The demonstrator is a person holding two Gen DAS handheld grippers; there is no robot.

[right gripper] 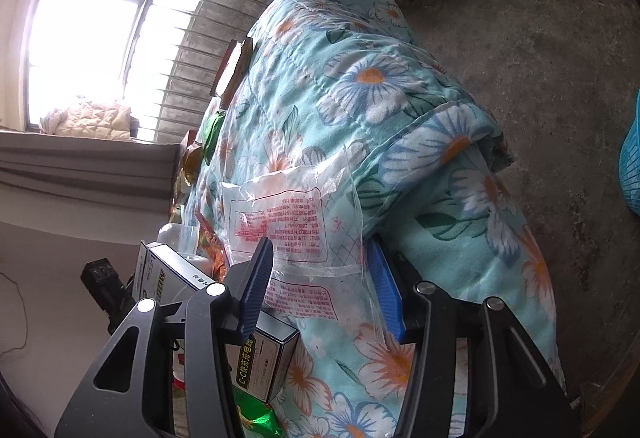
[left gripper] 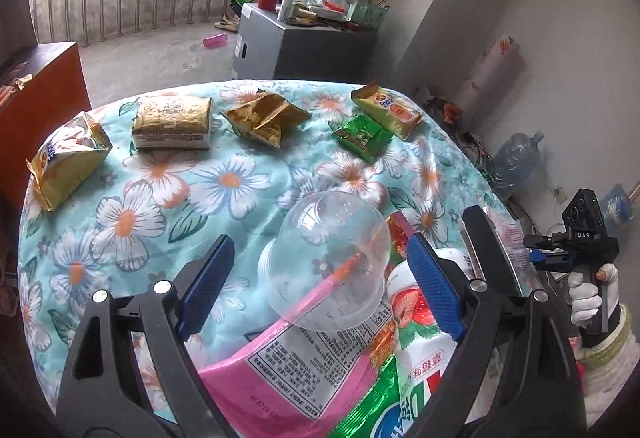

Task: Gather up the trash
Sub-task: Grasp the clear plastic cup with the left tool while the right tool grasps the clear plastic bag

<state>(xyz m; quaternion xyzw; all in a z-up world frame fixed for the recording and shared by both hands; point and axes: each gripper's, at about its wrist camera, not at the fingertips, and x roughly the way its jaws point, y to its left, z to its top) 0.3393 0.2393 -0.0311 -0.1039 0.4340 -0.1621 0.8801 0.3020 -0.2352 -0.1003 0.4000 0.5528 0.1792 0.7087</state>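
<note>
Left wrist view: the left gripper (left gripper: 320, 280) hangs over the near part of a table draped in a floral quilt (left gripper: 168, 198), jaws spread wide with nothing pressed between the pads. A clear plastic cup (left gripper: 328, 262) lies on its side in the gap, resting on a pink wrapper (left gripper: 288, 370) with a printed label; it touches neither pad as far as can be seen. Just right of the cup a white strawberry-print packet (left gripper: 416, 322) lies against the right finger, and a green foil wrapper (left gripper: 368, 414) sits at the near edge.

Far side of the table, a row of trash, left to right: a yellow snack bag (left gripper: 64, 162), a tan block-shaped packet (left gripper: 172, 122), a crumpled golden wrapper (left gripper: 264, 118), a small green packet (left gripper: 362, 134), and a gold biscuit packet (left gripper: 388, 110) overlapping it. At the right edge a white-gloved hand (left gripper: 588, 298) grips the handle of the other tool.

Right wrist view: the right gripper (right gripper: 322, 286) is at the table edge, jaws about half open. A clear plastic bag (right gripper: 288, 222) with red print lies between the fingers over the quilt's hanging side; whether the pads actually pinch it cannot be told. Left of the fingers stand white cartons (right gripper: 172, 270). Bare concrete floor (right gripper: 540, 38) lies to the right.
</note>
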